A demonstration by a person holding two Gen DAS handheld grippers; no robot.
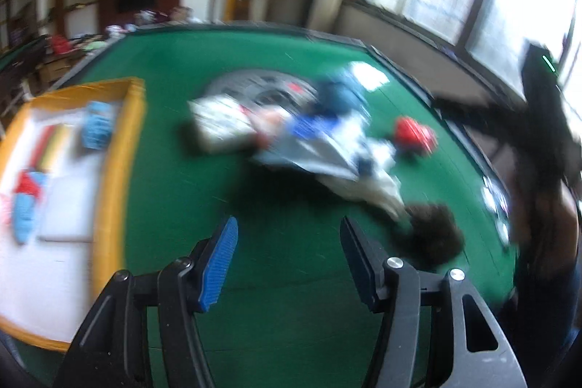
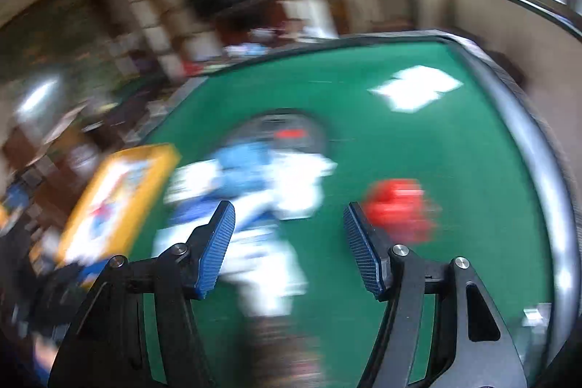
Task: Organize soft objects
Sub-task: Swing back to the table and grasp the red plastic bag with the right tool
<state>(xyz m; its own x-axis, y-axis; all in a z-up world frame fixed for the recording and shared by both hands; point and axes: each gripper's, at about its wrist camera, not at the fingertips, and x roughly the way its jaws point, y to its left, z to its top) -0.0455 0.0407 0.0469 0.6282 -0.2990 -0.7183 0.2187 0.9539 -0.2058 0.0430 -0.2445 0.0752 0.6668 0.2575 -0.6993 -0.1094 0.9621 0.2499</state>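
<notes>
A blurred heap of soft things lies mid-table on the green cloth: white, blue and grey fabric, with a dark brown furry piece at its near end. A red soft object sits to the heap's right. My left gripper is open with nothing between its blue pads, short of the heap. In the right wrist view the same heap and red object appear beyond my right gripper, which is open with bare cloth between its fingers. The other gripper's dark body shows at the right.
A yellow-rimmed tray with a white floor holds blue, red and white pieces at the table's left; its rim also shows in the right wrist view. A white patch lies at the far right. A dark round mat lies under the heap. The table's raised edge curves round.
</notes>
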